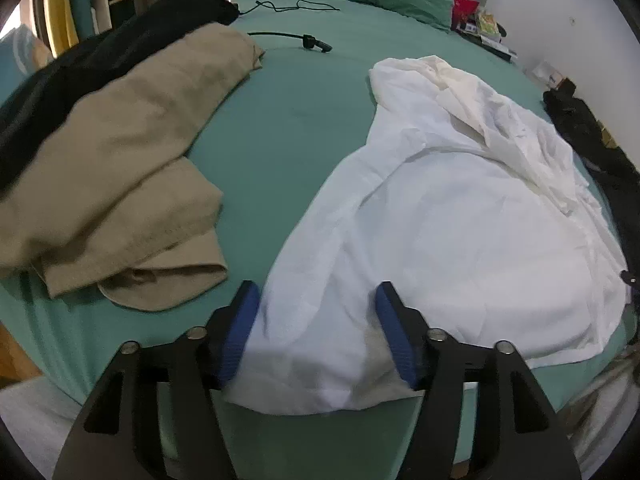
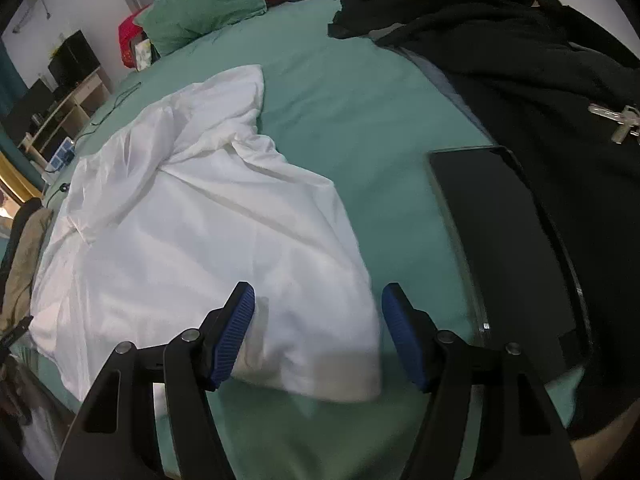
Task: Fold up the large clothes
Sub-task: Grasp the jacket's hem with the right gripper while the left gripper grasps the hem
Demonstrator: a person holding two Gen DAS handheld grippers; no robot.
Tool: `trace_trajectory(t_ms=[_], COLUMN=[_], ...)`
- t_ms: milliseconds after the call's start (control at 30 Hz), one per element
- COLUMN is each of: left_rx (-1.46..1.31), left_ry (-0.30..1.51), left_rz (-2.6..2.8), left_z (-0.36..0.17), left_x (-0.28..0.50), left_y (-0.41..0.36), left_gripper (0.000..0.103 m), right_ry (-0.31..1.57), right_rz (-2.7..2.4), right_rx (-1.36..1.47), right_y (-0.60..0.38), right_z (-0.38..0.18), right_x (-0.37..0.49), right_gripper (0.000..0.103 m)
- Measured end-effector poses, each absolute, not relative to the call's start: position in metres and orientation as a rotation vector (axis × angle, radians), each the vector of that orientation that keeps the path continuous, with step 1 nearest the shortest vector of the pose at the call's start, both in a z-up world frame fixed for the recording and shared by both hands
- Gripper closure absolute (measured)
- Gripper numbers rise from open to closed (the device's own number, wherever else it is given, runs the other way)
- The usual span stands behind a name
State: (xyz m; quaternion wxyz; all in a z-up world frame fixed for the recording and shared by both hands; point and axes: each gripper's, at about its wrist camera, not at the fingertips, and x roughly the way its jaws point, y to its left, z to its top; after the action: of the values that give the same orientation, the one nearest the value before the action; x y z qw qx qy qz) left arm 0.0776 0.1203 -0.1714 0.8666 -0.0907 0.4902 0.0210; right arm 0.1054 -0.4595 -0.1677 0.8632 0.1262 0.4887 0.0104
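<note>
— So, where does the shirt sit for you?
— Your white shirt (image 1: 460,216) lies spread on the green bed sheet (image 1: 288,128), its near hem at the bed's edge, beside the tan trousers (image 1: 120,160).
— And your grippers?
— Your left gripper (image 1: 316,332) is spread wide, blue pads (image 1: 240,328) on either side of the hem's left corner. Your right gripper (image 2: 318,336) is spread too, astride the right corner. Neither pinches cloth.
— Anything beside you?
— A black tablet (image 2: 504,248) and a dark jacket (image 2: 540,60) on your right.
</note>
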Motion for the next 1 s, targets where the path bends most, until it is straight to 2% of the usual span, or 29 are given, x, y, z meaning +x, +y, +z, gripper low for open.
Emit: trace_trajectory(t_ms=[100, 133, 233, 267, 333, 400, 467, 733, 1000], left_rx=[-0.154, -0.140, -0.110, -0.108, -0.113, -0.121, -0.155, -0.291, -0.336], left_ry=[1.032, 1.032, 1.036, 1.041, 1.048, 1.056, 1.071, 0.998, 0.916], left_rz=[0.046, 0.050, 0.059, 0.055, 0.044, 0.015, -0.033, -0.081, -0.090], left_z=[-0.173, -0.173, -0.175, -0.175, -0.175, -0.173, -0.171, -0.140, -0.097], left_x=[0.078, 0.078, 0.078, 0.078, 0.077, 0.076, 0.074, 0.046, 0.019], left_y=[0.114, 0.112, 0.107, 0.106, 0.106, 0.105, 0.104, 0.116, 0.134], left_gripper=[0.032, 0.032, 0.032, 0.032, 0.033, 0.049, 0.099, 0.100, 0.100], right_ry=[1.029, 1.031, 1.023, 1.022, 1.021, 1.021, 1.015, 0.911, 0.858], right_rz=[0.034, 0.033, 0.082, 0.102, 0.121, 0.139, 0.154, 0.176, 0.166], right_rx=[0.202, 0.152, 0.121, 0.129, 0.137, 0.191, 0.263, 0.377, 0.367], right_y=[-0.441, -0.431, -0.416, -0.412, -0.407, -0.407, -0.410, -0.407, -0.415], right_z=[-0.173, -0.174, -0.175, -0.175, -0.175, -0.175, -0.174, -0.140, -0.102], right_x=[0.111, 0.111, 0.106, 0.104, 0.099, 0.094, 0.087, 0.052, 0.025], right_gripper=[0.036, 0.041, 0.084, 0.094, 0.097, 0.097, 0.098, 0.098, 0.098])
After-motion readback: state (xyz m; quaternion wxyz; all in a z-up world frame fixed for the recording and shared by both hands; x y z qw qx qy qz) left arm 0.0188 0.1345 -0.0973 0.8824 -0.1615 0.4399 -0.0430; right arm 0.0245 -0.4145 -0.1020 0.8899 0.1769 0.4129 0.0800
